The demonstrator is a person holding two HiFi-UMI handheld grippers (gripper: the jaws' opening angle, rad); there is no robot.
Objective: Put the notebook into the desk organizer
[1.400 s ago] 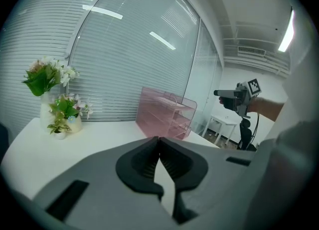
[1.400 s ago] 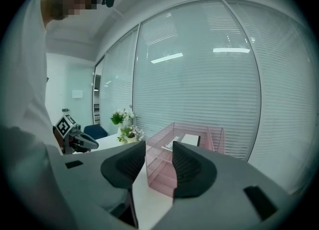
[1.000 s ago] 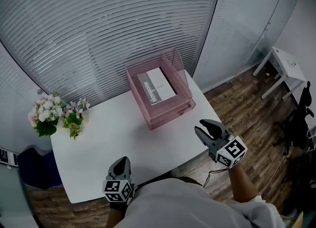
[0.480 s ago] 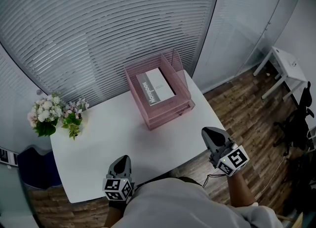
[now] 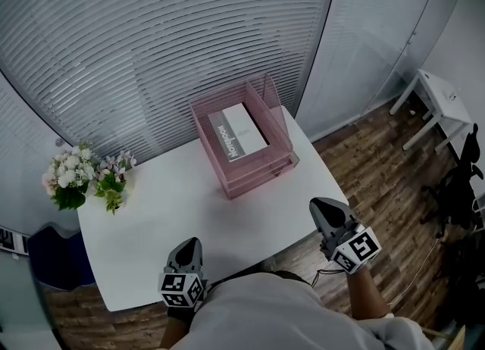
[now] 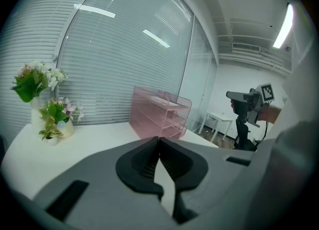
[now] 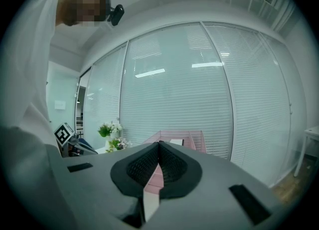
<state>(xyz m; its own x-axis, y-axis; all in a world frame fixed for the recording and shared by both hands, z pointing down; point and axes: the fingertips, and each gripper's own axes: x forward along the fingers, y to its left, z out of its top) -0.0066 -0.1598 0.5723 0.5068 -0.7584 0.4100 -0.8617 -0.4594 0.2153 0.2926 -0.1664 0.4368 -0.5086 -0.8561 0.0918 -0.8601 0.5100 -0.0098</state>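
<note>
Resting in organizer (image 5: 254,173), notebook (image 5: 237,132) lies well beyond right tool (image 5: 315,205) (shut).

Blinded glass wall (image 5: 151,38); wood floor (image 5: 371,170); white side table (image 5: 443,104)

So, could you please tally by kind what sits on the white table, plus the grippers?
Desk organizer: 1
Notebook: 1
Flower arrangements: 2
Grippers, left gripper and right gripper: 2
Total: 6
</note>
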